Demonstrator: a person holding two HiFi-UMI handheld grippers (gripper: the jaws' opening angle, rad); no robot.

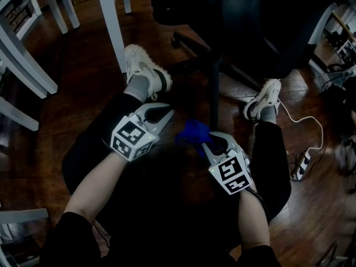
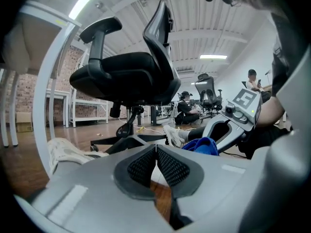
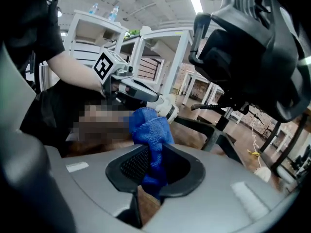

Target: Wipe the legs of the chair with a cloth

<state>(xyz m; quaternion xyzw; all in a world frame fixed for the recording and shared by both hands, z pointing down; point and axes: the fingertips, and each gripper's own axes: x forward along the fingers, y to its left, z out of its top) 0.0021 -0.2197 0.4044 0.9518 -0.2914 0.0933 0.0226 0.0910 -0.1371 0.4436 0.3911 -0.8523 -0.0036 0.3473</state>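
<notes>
A black office chair [image 1: 250, 15] stands in front of me, one dark leg of its base [image 1: 214, 102] running toward me between my feet. My right gripper [image 1: 209, 144] is shut on a blue cloth [image 1: 193, 132], which bunches out beyond its tips beside that leg. In the right gripper view the cloth [image 3: 151, 132] is pinched between the pads of the gripper [image 3: 154, 166], with the chair leg [image 3: 206, 127] just past it. My left gripper [image 1: 165, 114] is to the left of the cloth. Its jaws [image 2: 156, 153] are shut with nothing between them, facing the chair base [image 2: 125, 141].
White table legs [image 1: 111, 21] stand at the left and back. My white shoes [image 1: 146, 68] [image 1: 264, 100] rest on the dark wood floor on either side of the chair leg. A power strip [image 1: 302, 166] with a white cable lies at the right.
</notes>
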